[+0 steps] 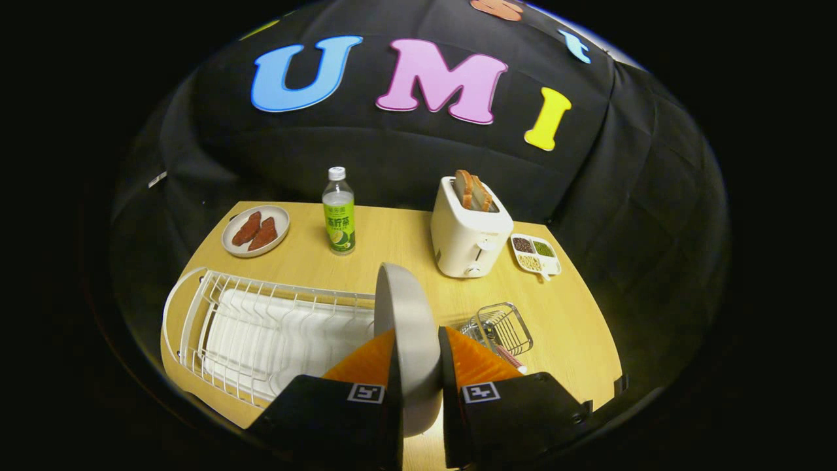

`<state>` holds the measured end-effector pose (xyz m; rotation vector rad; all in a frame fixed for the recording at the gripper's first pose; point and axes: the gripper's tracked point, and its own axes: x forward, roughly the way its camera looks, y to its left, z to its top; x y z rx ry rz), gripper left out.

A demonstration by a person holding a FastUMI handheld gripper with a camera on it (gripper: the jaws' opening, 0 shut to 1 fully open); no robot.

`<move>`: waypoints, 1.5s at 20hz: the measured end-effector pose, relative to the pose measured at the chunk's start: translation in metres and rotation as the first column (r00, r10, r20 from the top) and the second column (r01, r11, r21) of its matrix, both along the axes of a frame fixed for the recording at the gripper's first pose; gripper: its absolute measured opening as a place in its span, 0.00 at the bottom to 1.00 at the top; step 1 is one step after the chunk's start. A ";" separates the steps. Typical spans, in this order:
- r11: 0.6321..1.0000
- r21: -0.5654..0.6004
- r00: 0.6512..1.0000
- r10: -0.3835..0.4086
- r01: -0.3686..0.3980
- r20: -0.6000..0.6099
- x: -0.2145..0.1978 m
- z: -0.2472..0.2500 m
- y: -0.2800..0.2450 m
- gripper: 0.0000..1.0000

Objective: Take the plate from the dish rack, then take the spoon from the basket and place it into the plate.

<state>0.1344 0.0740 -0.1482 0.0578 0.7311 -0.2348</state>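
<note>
Wooden table [562, 307], one plate [405, 314] in tool [418, 373]

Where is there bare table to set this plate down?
The gripper is shut on the plate, held on edge. Bare wood lies between the bottle, toaster and rack, and beyond the basket toward the table's edge. Crowded around rack and basket.

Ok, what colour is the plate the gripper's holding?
Grey: the plate stands on edge, clamped in the gripper, clearest in the gripper view.
</note>
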 end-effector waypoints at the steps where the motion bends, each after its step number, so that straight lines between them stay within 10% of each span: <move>1: 0.998 0.052 1.000 -0.022 0.022 0.005 0.004 0.002 -0.004 0.28; 11: 0.996 -0.084 0.995 0.042 -0.035 0.086 0.012 0.039 0.019 0.26; 19: 0.974 0.148 0.985 0.164 -0.170 0.055 -0.010 0.022 0.049 0.18; 30: 0.907 0.365 0.977 0.195 -0.211 0.081 -0.114 0.049 -0.055 0.18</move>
